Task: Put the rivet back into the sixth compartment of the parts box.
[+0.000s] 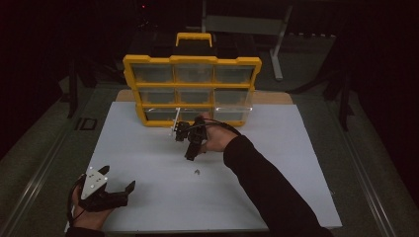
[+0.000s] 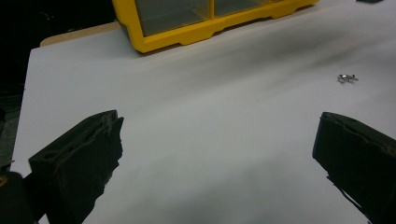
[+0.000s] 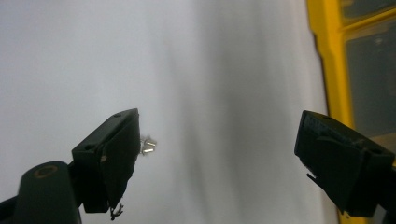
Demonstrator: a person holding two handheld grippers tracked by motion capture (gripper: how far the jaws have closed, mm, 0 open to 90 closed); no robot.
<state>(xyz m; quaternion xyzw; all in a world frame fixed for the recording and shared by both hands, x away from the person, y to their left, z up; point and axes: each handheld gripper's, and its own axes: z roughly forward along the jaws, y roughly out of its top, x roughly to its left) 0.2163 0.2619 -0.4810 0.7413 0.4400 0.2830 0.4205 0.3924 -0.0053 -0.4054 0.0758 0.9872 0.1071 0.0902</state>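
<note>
A small cluster of metal screws lies on the white board, a little in front of my right gripper. In the right gripper view that gripper hangs open over the board, with the screws just beside its left jaw and outside the gap. My left gripper rests at the board's near left corner. Seen in the left gripper view, it is wide open and holds nothing, and the screws lie far off to the right.
A yellow organizer box with clear-fronted compartments and a handle stands upright at the back of the board, close behind my right gripper. Its frame runs along the right edge of the right gripper view. Dark floor and metal frames surround the table.
</note>
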